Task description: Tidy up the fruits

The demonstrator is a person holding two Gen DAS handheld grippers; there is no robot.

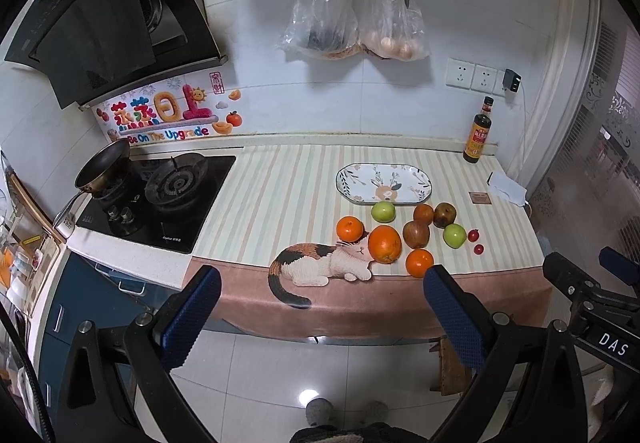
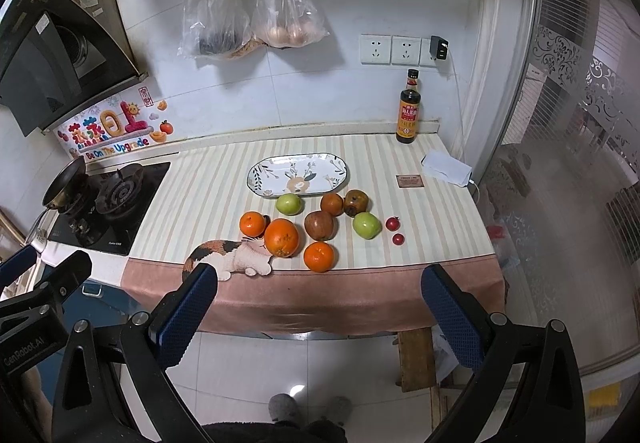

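Clearly, with both blue-padded grippers (image 1: pixel 322 317) (image 2: pixel 320 313) held wide open and empty, the nearest small orange (image 2: pixel 319 257) at twelve o'clock best went first onto the oval floral plate (image 2: pixel 260 179).

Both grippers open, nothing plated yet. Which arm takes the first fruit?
Probably right. In its view the front orange sits between the open fingers of the right gripper, straight ahead. The left gripper is aimed further left, at the cat print. The plate is empty.
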